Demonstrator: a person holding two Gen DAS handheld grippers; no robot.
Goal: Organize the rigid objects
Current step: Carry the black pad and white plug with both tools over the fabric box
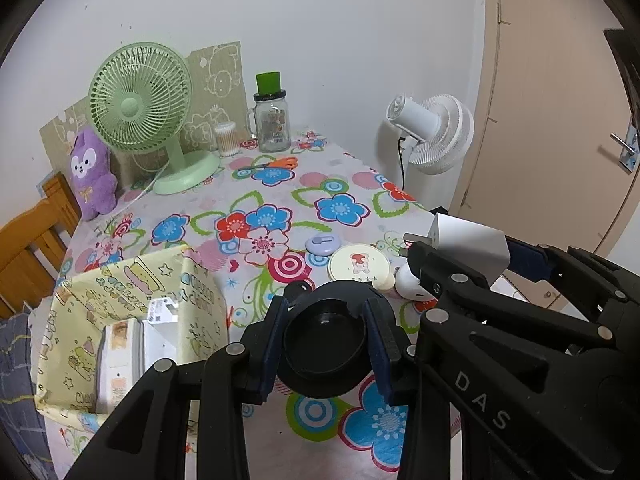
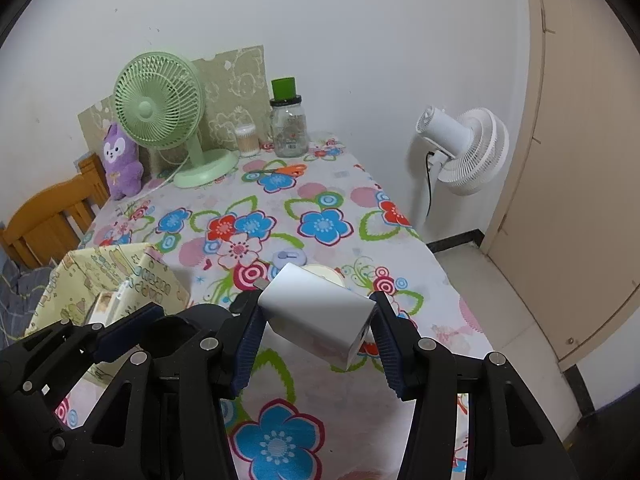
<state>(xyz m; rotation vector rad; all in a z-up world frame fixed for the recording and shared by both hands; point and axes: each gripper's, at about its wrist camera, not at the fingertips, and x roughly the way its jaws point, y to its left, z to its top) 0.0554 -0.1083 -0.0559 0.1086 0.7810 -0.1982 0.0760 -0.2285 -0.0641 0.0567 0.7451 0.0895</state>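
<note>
Black plastic fills the foreground of both views: two hand-held grippers hang side by side above a table covered with a flowered cloth. The left gripper is clamped on a round black lid, its blue-padded fingers pressing the rim from either side, and the lid sits clear of the cloth. The right gripper is closed on a white charger, a boxy plug with metal prongs (the prongs point away from the camera); its ribbed pads press the two side faces, and the charger is also lifted off the table.

Taking the yellow box with cartoon prints as the landmark: it stands open on the near left part of the table, with white packets inside it. The left gripper and lid are just to the right of the box, and the right gripper with the charger is further right again. Beyond the lid, right of the box, lie a round cream tin, a small lilac oval thing and a white earbud case, close together. Far behind the box stand a green desk fan, a purple plush toy, a glass jar with a green cap, a tub of cotton swabs and orange-handled scissors. A white floor fan stands off the table's far right edge.
</note>
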